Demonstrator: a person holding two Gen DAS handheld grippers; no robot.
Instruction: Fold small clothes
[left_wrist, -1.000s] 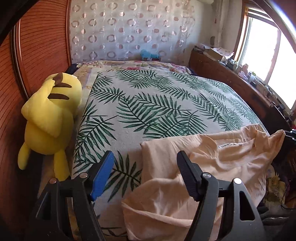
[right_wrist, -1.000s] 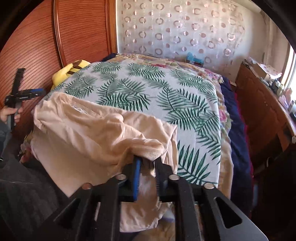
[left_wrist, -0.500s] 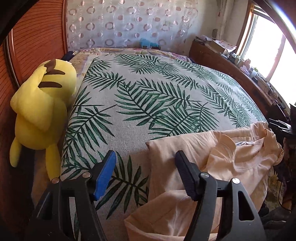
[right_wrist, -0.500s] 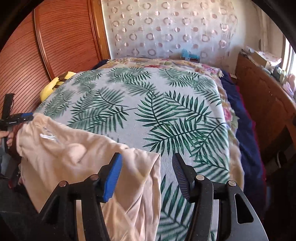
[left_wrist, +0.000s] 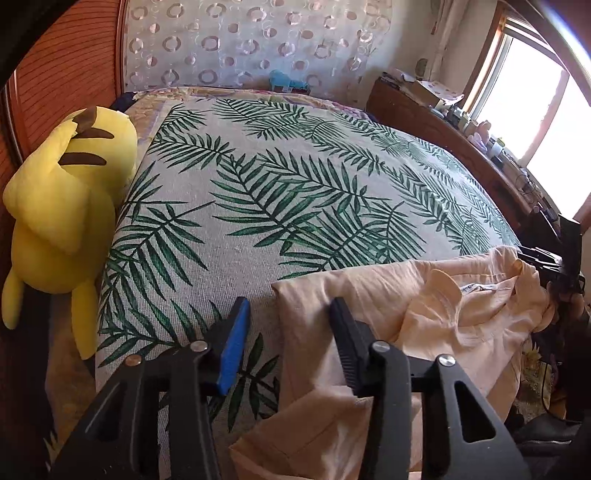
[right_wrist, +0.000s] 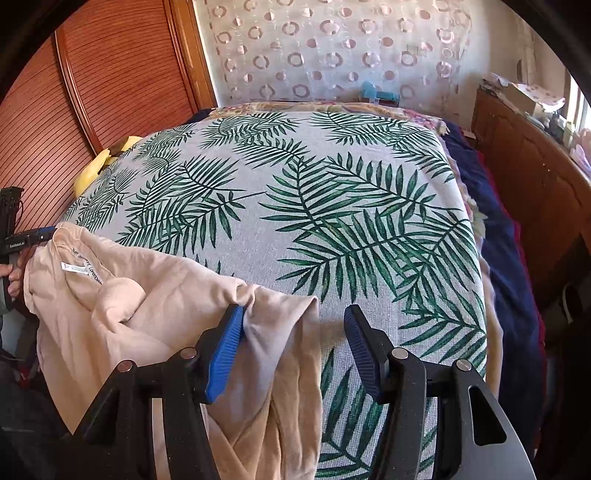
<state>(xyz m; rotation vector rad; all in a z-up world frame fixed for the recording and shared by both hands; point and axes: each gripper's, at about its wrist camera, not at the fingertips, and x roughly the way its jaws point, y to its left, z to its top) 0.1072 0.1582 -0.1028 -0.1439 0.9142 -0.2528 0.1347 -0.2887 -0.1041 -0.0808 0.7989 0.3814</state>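
Left gripper (left_wrist: 286, 328): we see it closing around the shirt (left_wrist: 424, 306) edge, pads not yet pressing.
Right gripper (right_wrist: 295, 341): spread; shirt brushes its left pad at the bed (right_wrist: 332, 221) edge.

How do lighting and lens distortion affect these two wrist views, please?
Left wrist view: the window is blown out white, and fisheye bending curves the bed edges. Right wrist view: even daylight, the peach shirt and its label sharp, dark vignette in the corners, wardrobe lines bowed.

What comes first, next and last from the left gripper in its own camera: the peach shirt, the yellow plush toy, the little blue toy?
1. Peach shirt, right at the fingers, low right.
2. Yellow plush toy, at the bed's left edge.
3. Little blue toy, far end by the curtain.
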